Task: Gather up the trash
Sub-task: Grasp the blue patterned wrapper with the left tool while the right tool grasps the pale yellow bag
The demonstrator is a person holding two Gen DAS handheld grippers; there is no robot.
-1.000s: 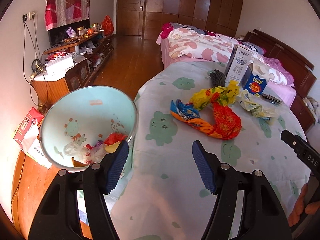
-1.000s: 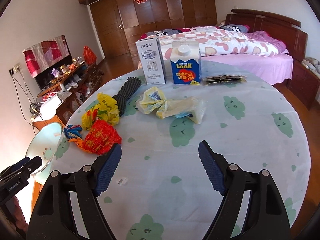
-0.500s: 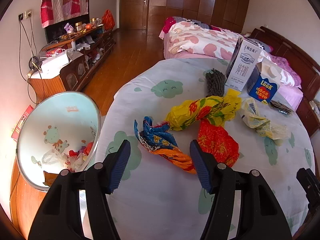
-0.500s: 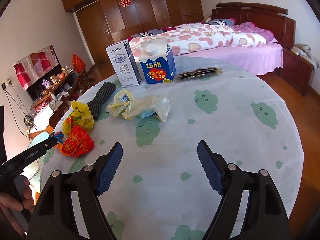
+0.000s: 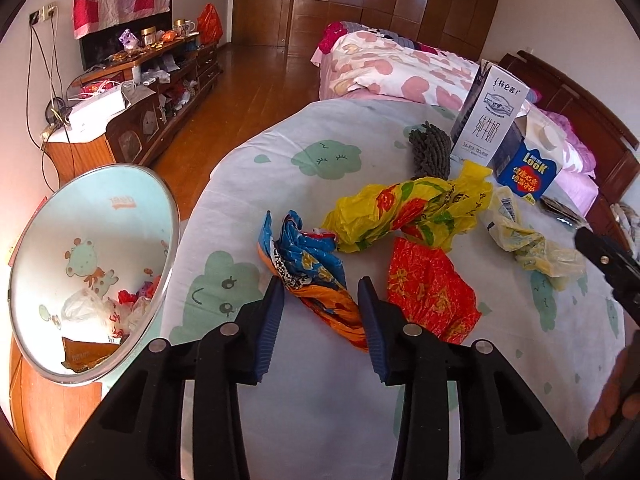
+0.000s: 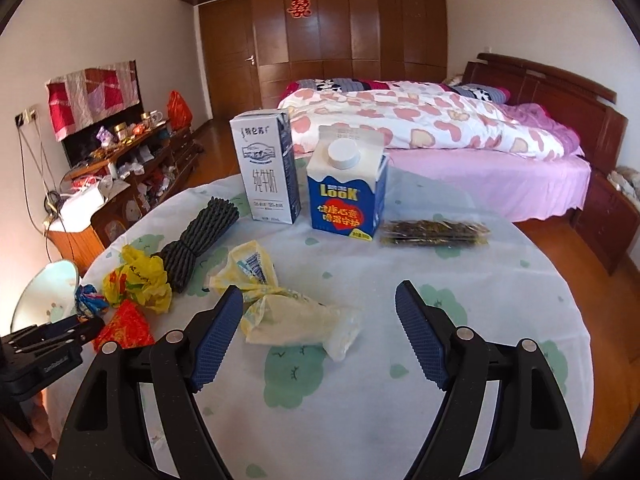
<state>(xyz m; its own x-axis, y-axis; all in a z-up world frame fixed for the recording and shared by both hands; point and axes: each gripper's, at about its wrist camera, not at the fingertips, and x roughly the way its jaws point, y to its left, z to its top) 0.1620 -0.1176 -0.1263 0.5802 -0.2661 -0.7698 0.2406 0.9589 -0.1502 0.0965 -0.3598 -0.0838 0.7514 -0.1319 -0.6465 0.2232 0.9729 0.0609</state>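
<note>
A crumpled blue and orange wrapper (image 5: 312, 276) lies on the round table's cloud-print cloth (image 5: 312, 408). My left gripper (image 5: 320, 284) straddles it and its jaws are closing; the pads stand at its sides without squeezing it. Beside it lie a yellow printed bag (image 5: 408, 208) and a red bag (image 5: 432, 292). My right gripper (image 6: 320, 290) is open over a pale yellow bag (image 6: 288, 312), which sits near its left finger (image 6: 218, 332). A light blue trash bin (image 5: 100, 216) with rubbish in it stands left of the table.
At the back of the table stand a white milk carton (image 6: 268, 168) and a blue carton (image 6: 346, 196), with a black rope bundle (image 6: 196, 244) and a dark flat packet (image 6: 434, 232). A bed (image 6: 480, 168) lies behind, a cluttered cabinet (image 5: 132, 96) to the left.
My left gripper has swung from the bin to the blue and orange wrapper and narrowed around it. My right gripper has moved left over the pale yellow bag, still wide.
</note>
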